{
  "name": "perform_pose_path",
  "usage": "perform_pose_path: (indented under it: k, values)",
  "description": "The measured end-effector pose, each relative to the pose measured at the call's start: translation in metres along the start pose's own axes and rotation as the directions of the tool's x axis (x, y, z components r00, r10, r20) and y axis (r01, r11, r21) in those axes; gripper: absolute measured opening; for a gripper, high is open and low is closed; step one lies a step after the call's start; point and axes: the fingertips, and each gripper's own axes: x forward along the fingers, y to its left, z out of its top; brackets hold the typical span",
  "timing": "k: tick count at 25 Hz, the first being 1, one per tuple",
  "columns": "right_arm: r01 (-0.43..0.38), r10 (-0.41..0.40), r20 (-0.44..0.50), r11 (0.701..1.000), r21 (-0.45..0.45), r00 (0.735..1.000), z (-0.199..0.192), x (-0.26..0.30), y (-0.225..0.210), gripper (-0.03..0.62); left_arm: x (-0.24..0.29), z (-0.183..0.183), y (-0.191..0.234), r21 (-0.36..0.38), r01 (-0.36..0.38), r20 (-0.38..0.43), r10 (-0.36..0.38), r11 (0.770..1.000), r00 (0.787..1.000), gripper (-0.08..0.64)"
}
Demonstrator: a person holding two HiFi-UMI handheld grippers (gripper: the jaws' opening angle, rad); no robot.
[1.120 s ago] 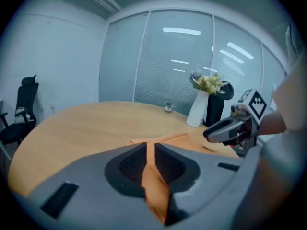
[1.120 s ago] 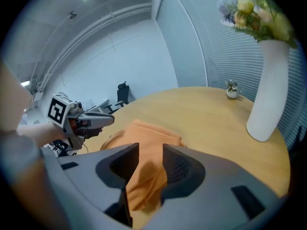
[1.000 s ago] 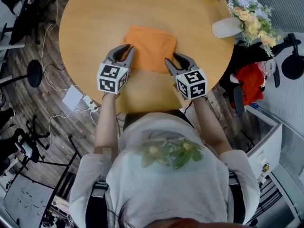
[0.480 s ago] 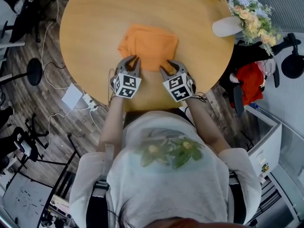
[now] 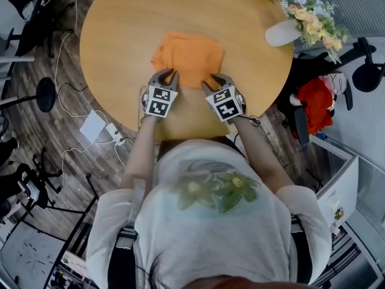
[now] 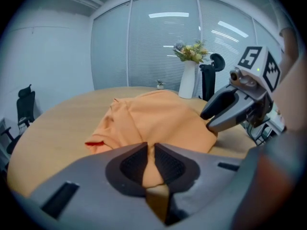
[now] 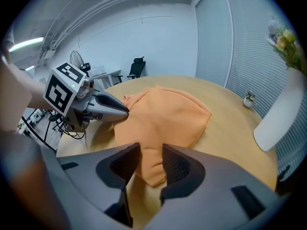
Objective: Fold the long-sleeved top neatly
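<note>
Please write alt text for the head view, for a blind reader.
Seen from above, a person holds the left gripper and right gripper at the near edge of a folded orange top on a round wooden table. A white vase of flowers stands at the table's right edge.

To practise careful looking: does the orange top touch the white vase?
No: bare table separates the orange top from the white vase, which stands near the rim.
</note>
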Motion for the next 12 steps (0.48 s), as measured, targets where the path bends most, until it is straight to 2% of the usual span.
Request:
perform_pose_path:
  k: [3,6,8,12]
  values:
    - [0.001,-0.001,-0.024,1.000,0.014,1.000,0.007,-0.005,0.003,0.163,-0.010,0.008,0.000,-0.113,0.023,0.003,-0.023,0.993,1.000,0.035]
    - [-0.011,0.008,0.033,0.996,0.090,0.999,0.020,-0.018,0.003,0.163,-0.025,0.026,0.002,-0.202,0.024,0.072,-0.010,0.979,0.997,0.035]
    - [-0.011,-0.001,0.089,0.991,0.133,0.996,0.030,-0.031,0.003,0.163,-0.039,0.041,0.002,-0.215,0.023,0.123,0.004,0.976,0.992,0.035]
    - [-0.006,-0.033,0.198,0.981,0.194,0.980,0.051,-0.064,0.006,0.163,-0.068,0.066,-0.006,-0.184,0.019,0.192,0.016,0.983,0.981,0.035]
